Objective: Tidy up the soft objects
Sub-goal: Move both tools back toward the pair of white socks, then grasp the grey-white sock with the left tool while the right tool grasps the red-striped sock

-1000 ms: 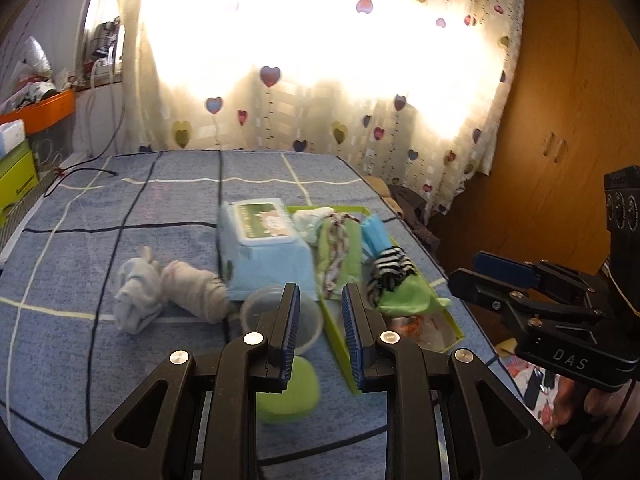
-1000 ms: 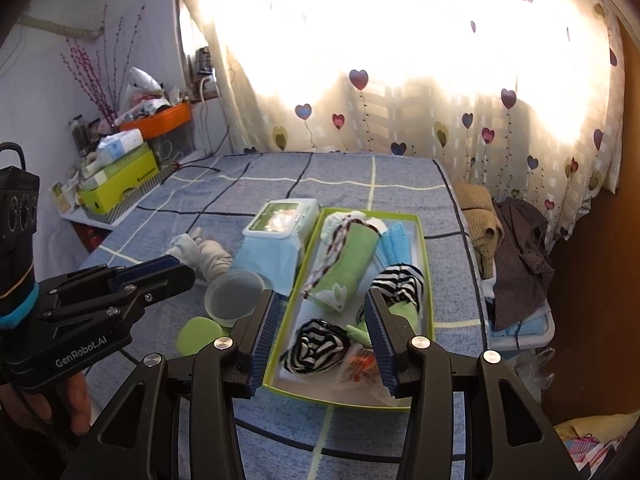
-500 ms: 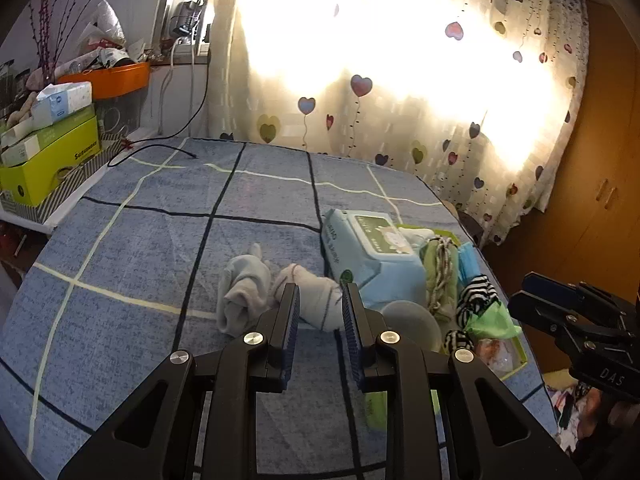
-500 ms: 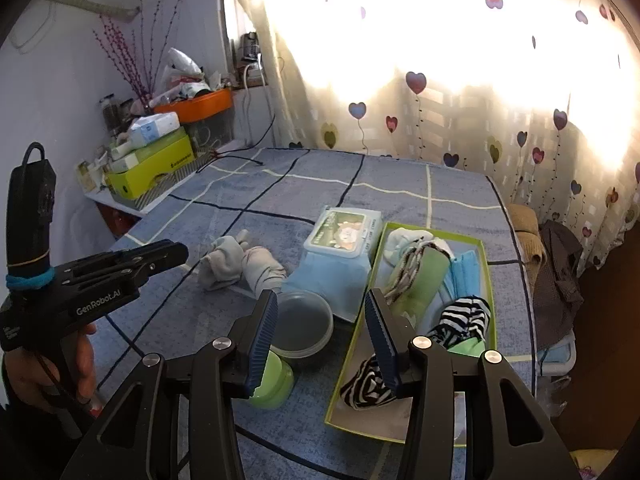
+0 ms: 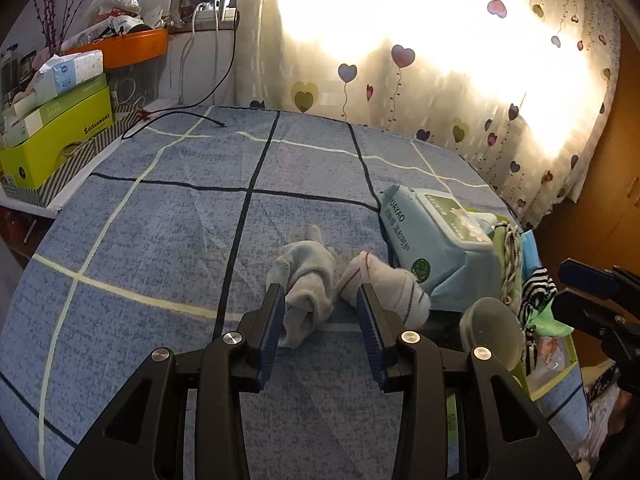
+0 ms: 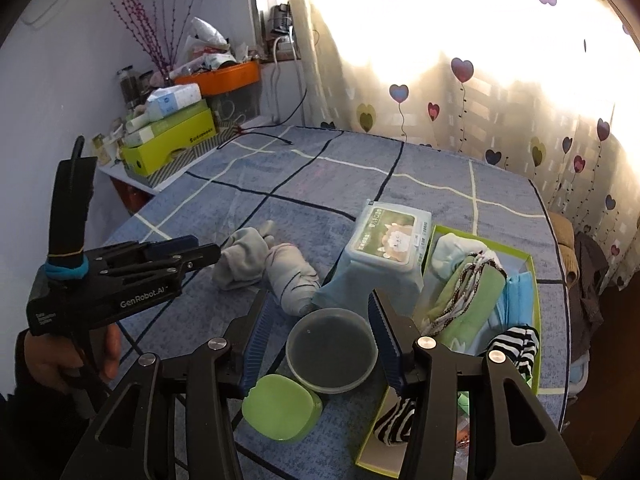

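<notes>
The grey rolled sock lies on the blue checked bedspread, just beside a white rolled sock with thin stripes, the 2 touching or nearly so; both sit just left of the wipes pack. Judged by its slack folds, the grey sock will be light, soft and easily squashed, unlikely to slip from ribbed pads; the thick middle of the roll looks the best place to pinch, since a loose end would probably unroll.

The left gripper has its jaws opening, the near end of the grey sock between them but not pressed; the right gripper also has its jaws opening, nothing gripped, a clear round container showing between them on the bedspread below.

Counted: 2 loose socks on the bedspread; 1 wipes pack; 1 clear container; 1 green lid beside it; 1 green tray already holding several rolled soft items, their exact number hard to tell, among them a black-and-white striped roll.
</notes>
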`<state>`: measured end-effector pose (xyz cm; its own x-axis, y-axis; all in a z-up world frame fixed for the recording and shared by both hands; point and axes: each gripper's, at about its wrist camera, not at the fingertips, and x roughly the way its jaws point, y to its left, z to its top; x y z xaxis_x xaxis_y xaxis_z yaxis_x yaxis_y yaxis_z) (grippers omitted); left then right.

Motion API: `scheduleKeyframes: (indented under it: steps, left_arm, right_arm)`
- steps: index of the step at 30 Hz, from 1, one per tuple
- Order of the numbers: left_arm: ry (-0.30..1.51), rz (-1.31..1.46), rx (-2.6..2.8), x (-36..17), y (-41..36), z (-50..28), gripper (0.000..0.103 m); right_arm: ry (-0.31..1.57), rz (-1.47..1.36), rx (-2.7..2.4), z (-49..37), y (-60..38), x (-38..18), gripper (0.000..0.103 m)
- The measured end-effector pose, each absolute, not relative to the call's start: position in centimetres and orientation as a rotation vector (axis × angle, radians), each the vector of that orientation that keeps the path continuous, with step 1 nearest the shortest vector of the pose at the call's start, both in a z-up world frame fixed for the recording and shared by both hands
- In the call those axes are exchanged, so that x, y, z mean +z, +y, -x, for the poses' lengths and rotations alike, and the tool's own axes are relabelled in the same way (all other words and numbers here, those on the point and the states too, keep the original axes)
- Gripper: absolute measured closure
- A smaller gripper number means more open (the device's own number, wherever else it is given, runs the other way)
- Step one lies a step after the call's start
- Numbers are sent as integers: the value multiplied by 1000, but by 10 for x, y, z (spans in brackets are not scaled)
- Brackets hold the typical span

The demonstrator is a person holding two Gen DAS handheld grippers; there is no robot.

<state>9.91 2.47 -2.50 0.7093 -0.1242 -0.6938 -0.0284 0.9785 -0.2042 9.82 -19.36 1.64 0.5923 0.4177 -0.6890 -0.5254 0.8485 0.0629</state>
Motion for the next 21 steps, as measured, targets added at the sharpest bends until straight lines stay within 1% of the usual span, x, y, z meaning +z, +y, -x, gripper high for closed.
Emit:
scheduleKeyframes:
  steps: [11,16,18,21]
  left_arm:
    - [861,188,-41,-62,28,-134,64]
    - [849,181,-43,-70,30,-138,64]
    - [841,179,-45,-71,31,-137,71]
    - [826,189,-43,-70,33,-134,75]
  right_arm:
    - [800,177,569,-119,-180,4,54]
    - [810,200,592,-126,-170,2,55]
    - [813,214,603,-128,-165,1,55]
    - [824,238,629,-131,-156,0,55]
